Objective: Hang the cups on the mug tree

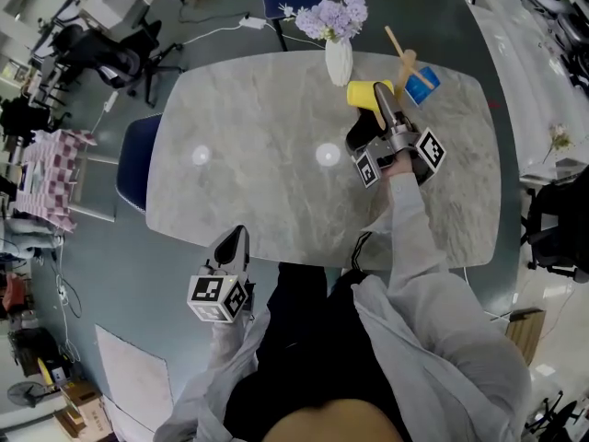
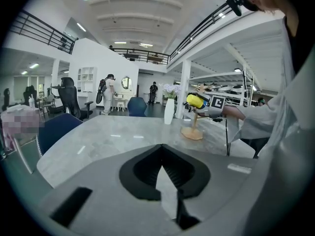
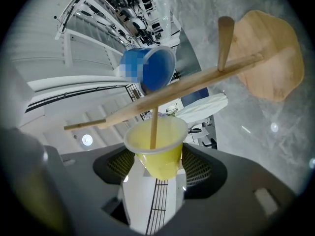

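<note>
The wooden mug tree (image 1: 405,61) stands at the far right of the marble table (image 1: 258,145). A blue cup (image 1: 421,86) hangs on one of its pegs. My right gripper (image 1: 380,104) is shut on a yellow cup (image 1: 368,93) beside the tree. In the right gripper view the yellow cup (image 3: 156,149) sits between the jaws, mouth toward the tree, with a peg (image 3: 153,122) reaching into it. The blue cup (image 3: 150,73) and the tree's round base (image 3: 268,53) show beyond. My left gripper (image 1: 237,238) hangs at the table's near edge, shut and holding nothing (image 2: 160,149).
A white vase of purple flowers (image 1: 338,58) stands at the table's far edge, left of the tree. A blue chair (image 1: 138,159) is at the table's left side. Office chairs and a white cable (image 1: 221,28) lie on the floor beyond.
</note>
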A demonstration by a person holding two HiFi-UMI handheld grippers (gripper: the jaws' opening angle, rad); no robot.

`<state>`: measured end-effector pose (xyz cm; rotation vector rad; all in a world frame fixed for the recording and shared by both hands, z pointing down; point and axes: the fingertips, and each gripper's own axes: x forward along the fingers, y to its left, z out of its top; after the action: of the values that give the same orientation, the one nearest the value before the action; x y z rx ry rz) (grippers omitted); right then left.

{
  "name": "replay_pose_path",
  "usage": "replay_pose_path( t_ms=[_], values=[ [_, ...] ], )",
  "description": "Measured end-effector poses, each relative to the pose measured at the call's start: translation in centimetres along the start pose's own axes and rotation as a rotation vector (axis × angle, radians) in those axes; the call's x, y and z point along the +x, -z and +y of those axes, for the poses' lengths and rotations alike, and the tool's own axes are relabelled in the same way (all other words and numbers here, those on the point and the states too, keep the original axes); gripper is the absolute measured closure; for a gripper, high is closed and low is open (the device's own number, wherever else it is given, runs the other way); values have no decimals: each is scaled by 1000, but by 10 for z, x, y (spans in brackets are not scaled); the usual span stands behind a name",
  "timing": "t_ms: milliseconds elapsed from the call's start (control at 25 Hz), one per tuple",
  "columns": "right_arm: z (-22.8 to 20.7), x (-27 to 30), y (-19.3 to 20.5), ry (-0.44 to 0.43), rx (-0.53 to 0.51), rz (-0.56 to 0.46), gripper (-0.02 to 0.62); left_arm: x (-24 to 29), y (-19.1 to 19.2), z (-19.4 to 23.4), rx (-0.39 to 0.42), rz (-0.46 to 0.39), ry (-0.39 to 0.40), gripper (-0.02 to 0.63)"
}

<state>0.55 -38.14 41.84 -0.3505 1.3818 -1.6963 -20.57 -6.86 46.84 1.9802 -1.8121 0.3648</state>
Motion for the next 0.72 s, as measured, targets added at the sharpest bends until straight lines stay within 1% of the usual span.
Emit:
replay_pose_path(
  t_ms=[200, 240, 280, 320, 440, 480, 640, 720],
  values=[
    [0, -8, -7, 7, -14, -15, 293, 8, -2, -8, 2, -4, 21, 606],
    [1, -10, -8, 13, -24, -15, 271, 9, -2, -11, 3, -5, 26, 606],
    [1, -12, -8, 18, -34, -12, 225, 9, -2, -13, 4, -6, 31, 606],
    [2, -13, -8, 22, -45, -8, 199, 9, -1, -15, 6, -6, 36, 606],
    [7, -21, -2, 22, -82, 12, 143, 10, 3, -19, 9, -8, 51, 606],
    [10, -24, 2, 21, -98, 23, 133, 10, 4, -20, 8, -10, 57, 606],
    [25, -49, 25, 14, -166, 92, 135, 18, 6, -29, 2, -36, 92, 606],
    [34, -69, 35, 21, -230, 132, 143, 26, 3, -39, -9, -61, 122, 606]
  ],
)
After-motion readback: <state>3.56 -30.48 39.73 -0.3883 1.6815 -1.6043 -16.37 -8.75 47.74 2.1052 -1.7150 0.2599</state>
